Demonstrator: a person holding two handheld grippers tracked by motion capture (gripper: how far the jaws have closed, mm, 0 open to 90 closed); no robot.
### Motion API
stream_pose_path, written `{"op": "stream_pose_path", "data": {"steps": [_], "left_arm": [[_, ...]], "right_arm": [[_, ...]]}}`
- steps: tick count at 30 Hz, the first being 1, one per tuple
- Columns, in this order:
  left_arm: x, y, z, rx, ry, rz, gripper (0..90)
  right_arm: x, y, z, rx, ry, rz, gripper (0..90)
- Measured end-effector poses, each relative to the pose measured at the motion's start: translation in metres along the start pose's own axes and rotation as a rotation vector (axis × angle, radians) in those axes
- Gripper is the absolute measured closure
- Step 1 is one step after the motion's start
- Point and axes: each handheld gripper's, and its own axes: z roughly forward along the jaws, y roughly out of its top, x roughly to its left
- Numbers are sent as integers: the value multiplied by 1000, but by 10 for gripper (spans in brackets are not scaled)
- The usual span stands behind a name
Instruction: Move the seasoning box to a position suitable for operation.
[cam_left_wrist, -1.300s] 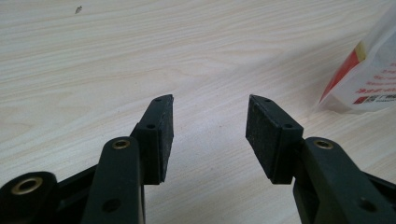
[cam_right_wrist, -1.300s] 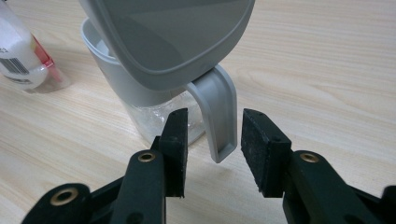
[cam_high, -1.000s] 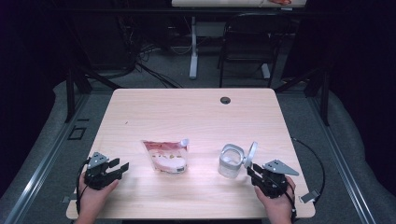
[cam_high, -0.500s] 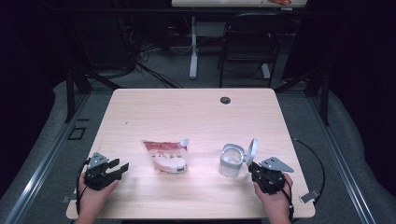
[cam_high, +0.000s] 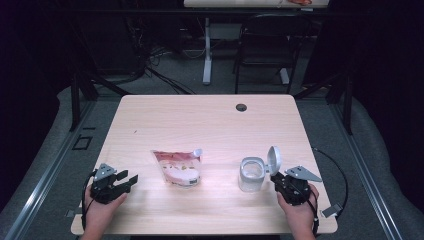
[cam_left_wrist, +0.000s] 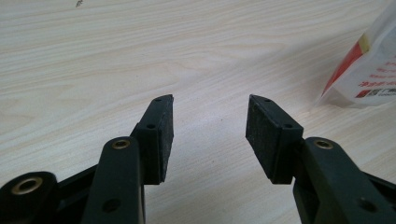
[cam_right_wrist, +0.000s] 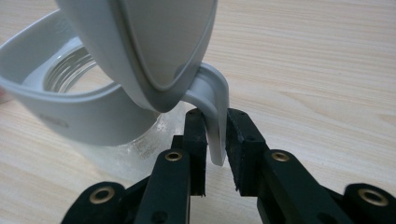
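Here, a glass jar (cam_high: 250, 175) with a grey collar, standing upright on the right part of the table (cam_high: 200, 120), lid (cam_high: 273, 160) flipped up and leaning toward the right gripper (cam_high: 280, 181). Seen from the right gripper view, a curved grey tab (cam_right_wrist: 215, 126) hanging below the lid hinge, set between the two black pads; left pad touching it, right pad just beside it with what looks like a thin gap, so hard to say whether truly clamped. Jaws just now opening a little with the tab between them. Jar (cam_right_wrist: 84, 107) cut off at the left edge of that view, its glass body blurred behind the collar.

Further left, a red and white pouch (cam_high: 177, 167) lying flat near the table's middle, well apart from the jar; print too small to read. In the left gripper view, just a corner of the pouch (cam_left_wrist: 369, 70) at the right edge.

Left gripper (cam_high: 127, 179) held low at the near left corner, jaws wide apart over bare wood.

Pale wood tabletop with a round dark cable hole (cam_high: 241, 107) near the far edge. Beyond, grey carpet, a dark chair (cam_high: 265, 50), desk legs and tangled cables, mostly lost in shadow
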Motion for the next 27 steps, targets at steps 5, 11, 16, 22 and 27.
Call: {"op": "stream_pose_path", "data": {"steps": [5,11,16,22,27], "left_arm": [[0,0,0,5,-1,-2,518],[-1,0,1,0,-1,0,518],[-1,0,2,1,1,1,518],[0,0,2,2,2,1,518],[-1,0,2,0,1,2,517]], "right_arm": [[-7,1,2,-7,-2,31,792],[-12,3,6,-15,2,31,798],[-16,6,10,-17,21,22,797],[-18,11,17,-22,43,1,792],[-20,17,25,-16,66,-9,787]]}}
